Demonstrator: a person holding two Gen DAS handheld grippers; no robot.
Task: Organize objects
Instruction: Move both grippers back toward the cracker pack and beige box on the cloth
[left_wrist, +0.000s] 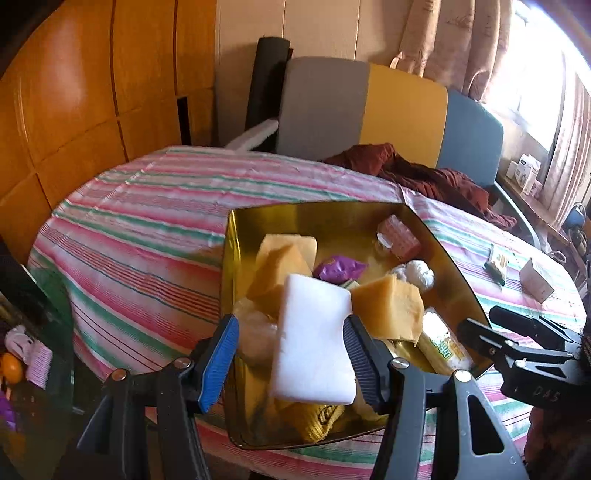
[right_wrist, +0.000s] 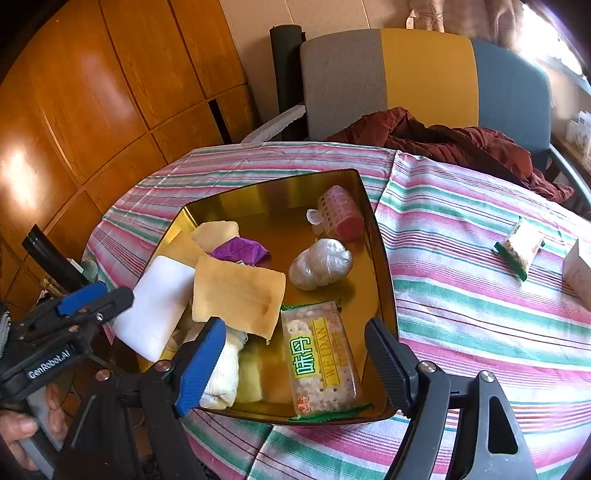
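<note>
The left tool (left_wrist: 290, 360) (jaws spread, right pad touching) straddles the white sponge (left_wrist: 314, 339), its long axis running up-frame over the tin (left_wrist: 454, 266); the right tool (right_wrist: 295, 360) gapes empty.

Right claw (right_wrist: 295, 362) gapes wide over the gold tin (right_wrist: 384, 266), cracker packet (right_wrist: 321, 354) between its fingers; left claw (right_wrist: 110, 299) touches white sponge (right_wrist: 155, 306)
</note>
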